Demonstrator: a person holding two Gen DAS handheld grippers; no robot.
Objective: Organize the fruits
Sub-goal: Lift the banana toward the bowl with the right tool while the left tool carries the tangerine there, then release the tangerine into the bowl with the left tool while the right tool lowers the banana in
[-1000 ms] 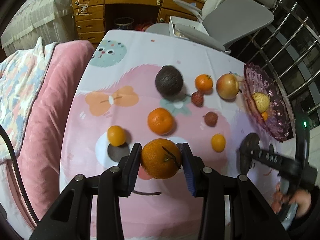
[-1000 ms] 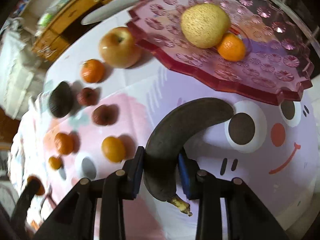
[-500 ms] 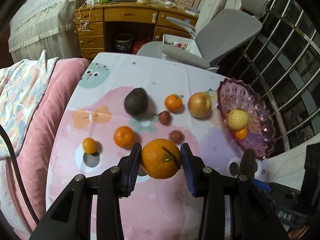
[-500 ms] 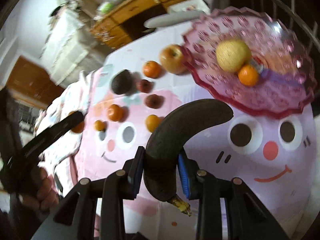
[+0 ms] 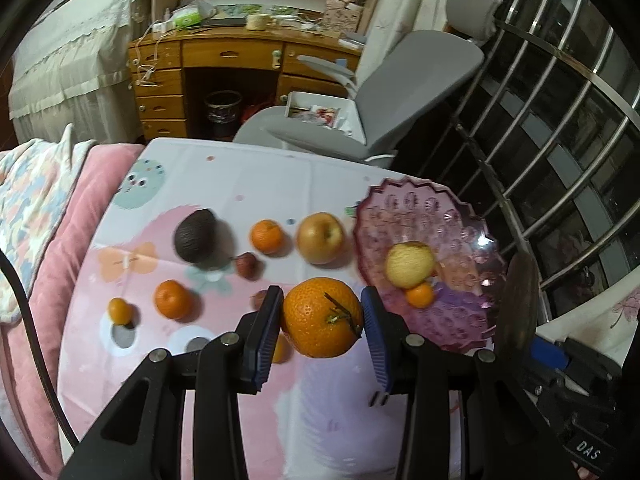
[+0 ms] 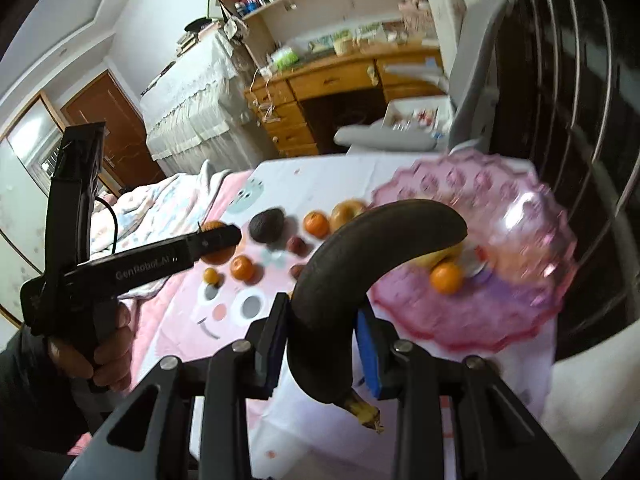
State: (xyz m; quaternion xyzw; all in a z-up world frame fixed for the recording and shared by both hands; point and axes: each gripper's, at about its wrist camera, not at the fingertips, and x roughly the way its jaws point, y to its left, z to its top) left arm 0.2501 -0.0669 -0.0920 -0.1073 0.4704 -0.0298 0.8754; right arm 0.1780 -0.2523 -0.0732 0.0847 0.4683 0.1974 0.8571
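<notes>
Right wrist view: "GenRobot.AI" marks the left gripper [image 6: 216,240], clamping an orange [image 5: 322,317]; right gripper [image 6: 322,346] clamps a banana [image 6: 372,248].

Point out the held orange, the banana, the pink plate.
orange [image 5: 322,317], left wrist view, middle of peel.
banana [image 6: 384,236], right wrist view, middle of curve.
pink plate [image 5: 464,332], left wrist view, bare near rim.

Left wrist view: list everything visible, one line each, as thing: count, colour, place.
big orange: 1, orange, in left claw
banana: 1, blackened, in right claw
plate: 1, pink, table's right
pear: 1, yellow, on plate
small orange: 1, on plate
apple: 1, red-yellow, beside plate
avocado: 1, dark, table
chair: 1, grey, behind table
left claw: 1, black
right claw: 1, black
</notes>
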